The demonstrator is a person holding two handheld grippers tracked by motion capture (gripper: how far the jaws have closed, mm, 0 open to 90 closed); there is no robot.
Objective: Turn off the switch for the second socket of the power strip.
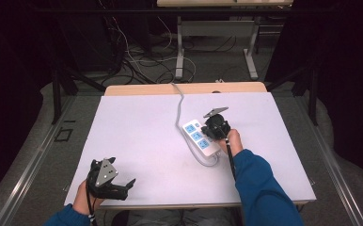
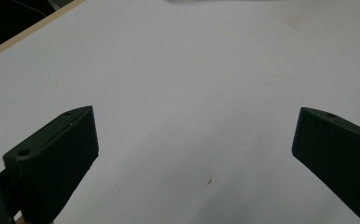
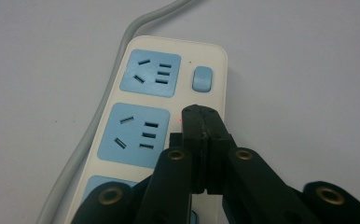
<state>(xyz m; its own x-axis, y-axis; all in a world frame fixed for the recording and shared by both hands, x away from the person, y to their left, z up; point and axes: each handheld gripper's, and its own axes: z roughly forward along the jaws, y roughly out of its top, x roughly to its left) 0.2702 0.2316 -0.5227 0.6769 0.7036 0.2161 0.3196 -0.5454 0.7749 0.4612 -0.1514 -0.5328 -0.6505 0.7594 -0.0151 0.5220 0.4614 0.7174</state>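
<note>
Item: power strip (image 3: 169,116), white body with three blue socket faces and a blue switch (image 3: 202,78) at its cabled end; lies flat on the white desk (image 1: 137,141), a little right of the desk's middle, set at a slant, its grey cable (image 1: 178,106) running from it toward the desk's far edge.

Right gripper (image 3: 201,114): over the power strip, jaws pressed together with nothing between them; the closed tip stands beside the middle socket, just short of the switch, apparently above the casing rather than bearing on it, though contact cannot be told for certain; a small red dot glows on the strip next to the tip.

Left gripper (image 1: 123,186): well away from the power strip, at the desk's near left corner; jaws spread wide, empty, bare desk between them.

Step in hand, as judged: pressing the switch with the closed tip.

Handling notes: keep the jaws shut so the tip acts as one blunt finger; carry it a short way along the strip to sit square over the switch, clear of the socket slots; press straight down rather than at a slant, since a sideways push may slide the light strip across the smooth desk; steady it with the left gripper if it creeps.
</note>
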